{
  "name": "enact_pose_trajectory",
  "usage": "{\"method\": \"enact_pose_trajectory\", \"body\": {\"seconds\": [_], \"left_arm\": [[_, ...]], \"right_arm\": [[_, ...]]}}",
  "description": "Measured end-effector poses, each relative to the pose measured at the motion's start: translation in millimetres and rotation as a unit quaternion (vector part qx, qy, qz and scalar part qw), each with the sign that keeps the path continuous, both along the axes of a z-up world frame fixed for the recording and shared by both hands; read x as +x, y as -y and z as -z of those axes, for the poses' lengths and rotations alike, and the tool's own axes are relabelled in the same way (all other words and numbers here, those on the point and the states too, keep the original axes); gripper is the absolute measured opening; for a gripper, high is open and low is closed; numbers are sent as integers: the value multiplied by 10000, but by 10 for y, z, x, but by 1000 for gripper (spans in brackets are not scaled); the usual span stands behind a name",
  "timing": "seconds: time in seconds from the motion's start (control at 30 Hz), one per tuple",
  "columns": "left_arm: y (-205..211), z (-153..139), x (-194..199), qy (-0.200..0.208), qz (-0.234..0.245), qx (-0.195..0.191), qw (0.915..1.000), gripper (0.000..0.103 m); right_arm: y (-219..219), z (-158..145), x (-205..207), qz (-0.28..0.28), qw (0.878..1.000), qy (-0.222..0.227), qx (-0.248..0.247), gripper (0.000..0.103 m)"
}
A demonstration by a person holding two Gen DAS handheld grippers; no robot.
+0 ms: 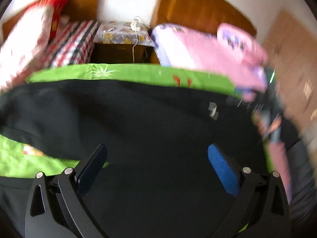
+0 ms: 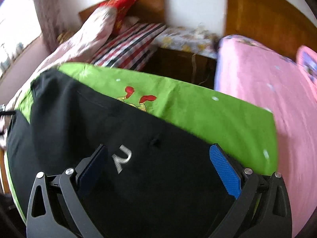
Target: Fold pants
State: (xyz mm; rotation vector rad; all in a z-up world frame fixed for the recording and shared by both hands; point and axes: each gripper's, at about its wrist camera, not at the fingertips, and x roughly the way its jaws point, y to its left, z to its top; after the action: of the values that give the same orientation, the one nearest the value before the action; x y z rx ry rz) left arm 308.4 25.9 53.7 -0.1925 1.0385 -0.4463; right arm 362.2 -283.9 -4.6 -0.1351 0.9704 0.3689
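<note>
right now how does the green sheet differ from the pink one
The green sheet lies under the black pants; nothing lies on the visible part of the pink sheet. The green one carries a cartoon print with red gloves; the pink one shows only small pale spots. Both are spread flat.

Motion blur smears the pink bedding point(image 1: 227, 59); the black pants point(image 2: 99, 129) run past the bottom edge.

- A bed point(image 2: 293, 123) is being covered by a pink sheet.
- A green cloth point(image 2: 198, 111) is being carried on it.
- Black pants point(image 2: 99, 123) are being borne on the green cloth.
</note>
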Motion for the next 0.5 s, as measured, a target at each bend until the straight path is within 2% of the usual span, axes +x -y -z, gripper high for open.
{"method": "enact_pose_trajectory", "body": {"seconds": [0.03,0.07,0.13,0.27,0.33,0.37,0.4,0.43,0.47,0.5], "left_arm": [[-7,23,159,-270,-109,-276,9992,102],[-39,104,351,-674,-204,-622,9956,102],[-27,233,628,-1221,-241,-1082,9863,102],[67,427,1048,-1719,-438,-1347,9749,102],[151,510,1246,-1919,-431,-1434,9699,102],[179,550,1312,-1965,-461,-1454,9686,101],[222,587,1344,-2007,-503,-1482,9671,101],[264,645,1407,-2042,-530,-1503,9659,102],[300,676,1454,-2068,-540,-1524,9649,101],[354,707,1480,-2101,-549,-1558,9636,101]], "right_arm": [[-33,45,110,-189,9998,-34,-25,99],[-57,85,183,-366,9993,-76,-12,99],[-137,194,339,-762,9968,-251,-42,99],[-268,445,566,-1362,9877,-754,-115,99],[-297,430,539,-1693,9833,-644,-192,95],[-288,417,537,-1724,9827,-654,-165,88],[-265,381,530,-1761,9819,-694,-9,67],[-242,335,485,-1865,9794,-748,212,51],[-237,285,405,-1892,9800,-602,137,37],[-219,239,321,-1916,9804,-470,-8,29]]}}
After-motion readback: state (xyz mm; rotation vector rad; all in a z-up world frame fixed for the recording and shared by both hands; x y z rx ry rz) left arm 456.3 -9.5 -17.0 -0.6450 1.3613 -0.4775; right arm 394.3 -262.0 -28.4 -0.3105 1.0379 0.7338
